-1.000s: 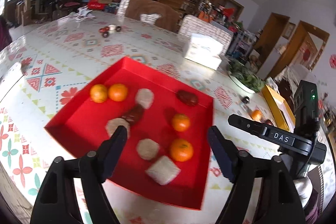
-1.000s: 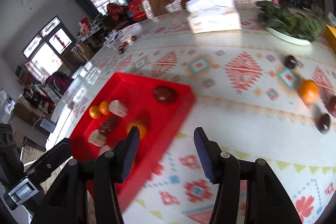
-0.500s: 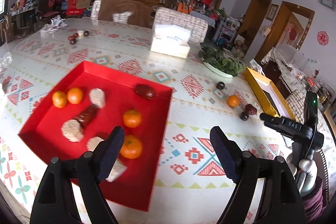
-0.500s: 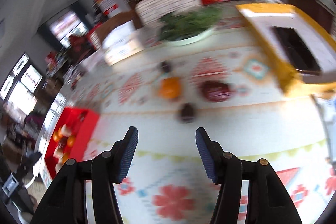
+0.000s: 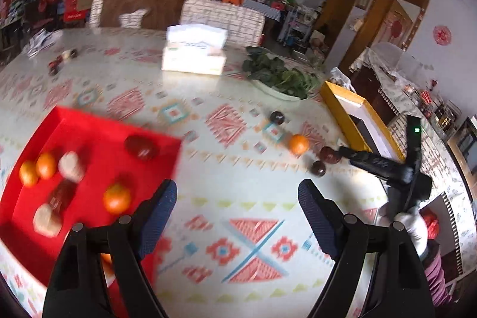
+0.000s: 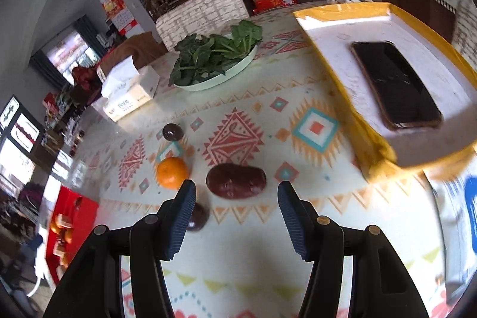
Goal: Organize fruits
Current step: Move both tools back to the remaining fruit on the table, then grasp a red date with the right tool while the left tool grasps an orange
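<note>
A red tray (image 5: 89,133) at the left holds oranges, pale round pieces and dark red fruit. Loose on the patterned tablecloth lie an orange (image 6: 172,172), a large dark red fruit (image 6: 236,181) and two small dark round fruits (image 6: 172,131) (image 6: 197,217). My right gripper (image 6: 237,197) is open and empty, just above the large dark red fruit. My left gripper (image 5: 237,200) is open and empty over bare cloth right of the tray. The right gripper also shows in the left wrist view (image 5: 345,152), beside the loose fruit (image 5: 299,144).
A yellow-rimmed tray (image 6: 372,11) with a black phone (image 6: 396,85) stands at the right. A plate of green leaves (image 6: 214,55) and a tissue box (image 6: 128,97) sit further back. Chairs stand behind the table.
Both grippers have swung right, away from the red tray. The right gripper has closed in on the loose fruits and now hovers over the dark red one. Both stay open.
</note>
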Action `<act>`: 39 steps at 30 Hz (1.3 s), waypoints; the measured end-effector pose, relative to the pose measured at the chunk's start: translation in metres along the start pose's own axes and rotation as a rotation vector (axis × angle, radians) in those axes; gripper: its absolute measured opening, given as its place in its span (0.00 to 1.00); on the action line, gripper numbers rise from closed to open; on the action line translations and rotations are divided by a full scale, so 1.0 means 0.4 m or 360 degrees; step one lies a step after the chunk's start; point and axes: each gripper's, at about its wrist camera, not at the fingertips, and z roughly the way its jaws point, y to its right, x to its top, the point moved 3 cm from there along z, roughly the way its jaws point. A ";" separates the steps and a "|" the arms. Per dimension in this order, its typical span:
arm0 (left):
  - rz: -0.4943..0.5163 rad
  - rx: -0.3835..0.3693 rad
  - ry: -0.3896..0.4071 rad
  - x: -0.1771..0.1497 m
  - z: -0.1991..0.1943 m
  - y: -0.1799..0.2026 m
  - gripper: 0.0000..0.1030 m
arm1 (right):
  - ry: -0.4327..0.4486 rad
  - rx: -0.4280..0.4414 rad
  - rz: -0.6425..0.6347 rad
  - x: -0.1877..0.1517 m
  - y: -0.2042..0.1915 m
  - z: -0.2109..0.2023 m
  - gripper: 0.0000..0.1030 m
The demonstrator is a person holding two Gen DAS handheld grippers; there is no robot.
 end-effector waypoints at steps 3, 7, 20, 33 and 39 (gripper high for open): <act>0.0063 -0.0030 -0.0059 0.025 0.062 0.041 0.81 | -0.0036 -0.0003 -0.0042 0.006 -0.007 0.043 0.60; 0.0126 -0.0065 -0.0139 0.047 0.151 0.085 0.81 | -0.0067 0.0006 -0.0107 0.008 -0.006 0.071 0.60; 0.0286 -0.0112 -0.0293 0.083 0.382 0.200 0.80 | -0.0014 -0.0028 -0.0188 0.012 -0.004 0.050 0.56; 0.0440 -0.0120 -0.0368 0.072 0.517 0.279 0.76 | 0.0037 0.0036 0.0030 0.039 0.081 0.008 0.57; 0.0613 0.0028 -0.0284 0.057 0.511 0.307 0.34 | 0.0000 0.0049 -0.0007 0.029 0.056 0.024 0.46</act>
